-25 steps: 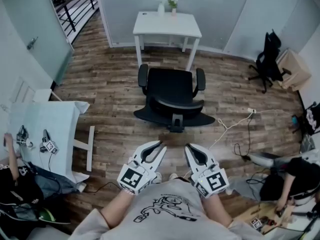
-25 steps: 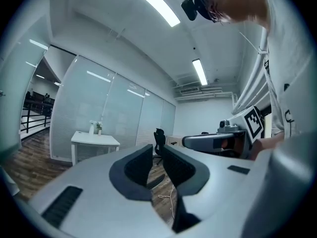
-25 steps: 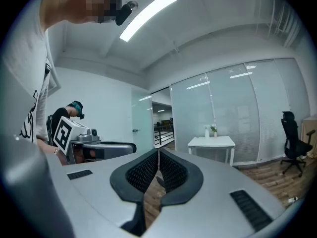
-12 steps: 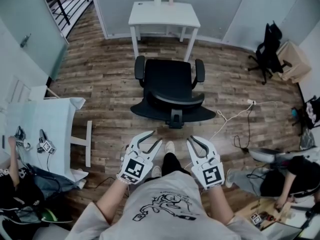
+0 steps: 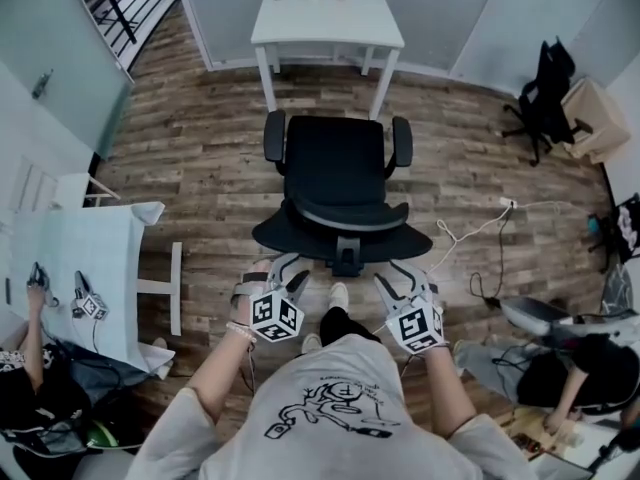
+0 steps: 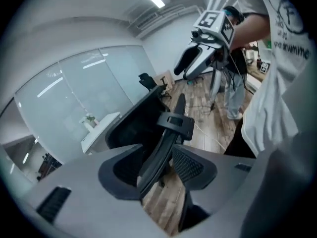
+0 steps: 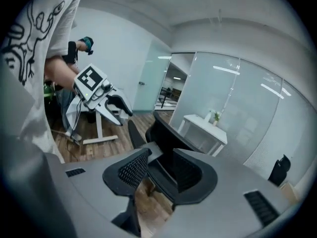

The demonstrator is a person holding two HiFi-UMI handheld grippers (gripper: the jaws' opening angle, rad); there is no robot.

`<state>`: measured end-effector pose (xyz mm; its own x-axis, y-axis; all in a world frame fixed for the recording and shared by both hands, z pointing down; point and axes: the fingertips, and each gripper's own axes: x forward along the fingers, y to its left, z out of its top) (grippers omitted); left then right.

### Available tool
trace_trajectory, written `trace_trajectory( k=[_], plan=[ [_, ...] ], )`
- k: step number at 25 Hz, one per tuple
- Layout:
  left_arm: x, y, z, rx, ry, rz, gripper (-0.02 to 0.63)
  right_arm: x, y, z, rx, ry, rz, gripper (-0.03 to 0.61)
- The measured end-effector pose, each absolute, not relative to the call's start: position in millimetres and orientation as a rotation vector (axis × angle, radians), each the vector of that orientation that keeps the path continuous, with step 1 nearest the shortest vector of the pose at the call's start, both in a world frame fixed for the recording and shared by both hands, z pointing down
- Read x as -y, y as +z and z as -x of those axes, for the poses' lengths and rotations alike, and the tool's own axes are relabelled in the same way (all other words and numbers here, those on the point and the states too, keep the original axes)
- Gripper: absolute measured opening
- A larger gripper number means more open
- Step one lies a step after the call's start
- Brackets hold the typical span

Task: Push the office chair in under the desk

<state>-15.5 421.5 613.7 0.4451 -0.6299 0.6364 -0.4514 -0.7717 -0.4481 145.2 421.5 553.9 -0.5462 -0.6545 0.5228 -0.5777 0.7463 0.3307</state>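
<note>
The person's bare forearms [image 5: 218,388] reach forward and down, side by side. The left white-and-grey two-jaw gripper [image 5: 285,265] and the right white-and-grey two-jaw gripper [image 5: 403,271] point ahead, marker cubes uppermost; both pairs of jaws are opening, each astride the black chair back's rim [image 6: 161,148], pads clear of it

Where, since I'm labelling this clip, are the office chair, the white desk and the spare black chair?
office chair [image 5: 335,153]: head view, on its seat.
white desk [image 5: 327,20]: head view, on the bare tabletop.
spare black chair [image 5: 550,78]: head view, on its backrest.
</note>
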Motion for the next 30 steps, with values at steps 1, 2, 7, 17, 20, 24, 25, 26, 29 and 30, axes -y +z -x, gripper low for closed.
trace_trajectory(
  k=[1,2,7,17,20,24,25,26,29,30],
  plan=[
    [-416.4,623.9,16.0,-0.905,-1.286,2.439,0.182,-416.0,567.6,-148.8,2.273,-0.168,-0.891,0.161],
    [-411.6,633.3,16.4,-0.867,-1.335,2.392,0.186,-411.1,581.1,-152.1,2.236,-0.184,-0.849,0.164],
    [-397.5,678.2,19.9,-0.664,-1.519,2.184,0.190,-398.0,640.4,-164.0,2.049,-0.259,-0.626,0.193],
    [-380.8,717.3,24.9,-0.586,-1.637,2.080,0.185,-381.4,704.2,-174.6,1.932,-0.261,-0.512,0.190],
    [-379.9,720.8,22.8,-0.563,-1.658,2.093,0.184,-380.2,705.2,-175.6,1.966,-0.222,-0.514,0.167],
    [-383.1,723.7,21.8,-0.515,-1.689,2.106,0.130,-379.1,704.5,-175.7,1.980,-0.199,-0.507,0.163],
    [-383.3,724.0,21.6,-0.510,-1.695,2.106,0.126,-378.7,704.4,-176.0,1.981,-0.192,-0.502,0.163],
    [-383.1,724.3,21.4,-0.506,-1.700,2.110,0.126,-378.3,704.3,-176.4,1.982,-0.186,-0.497,0.161],
    [-379.3,724.3,20.0,-0.501,-1.710,2.124,0.126,-374.1,705.3,-177.7,1.997,-0.172,-0.489,0.161],
    [-377.2,724.4,19.7,-0.502,-1.712,2.124,0.126,-371.7,705.8,-178.0,2.002,-0.169,-0.490,0.160]
  ],
)
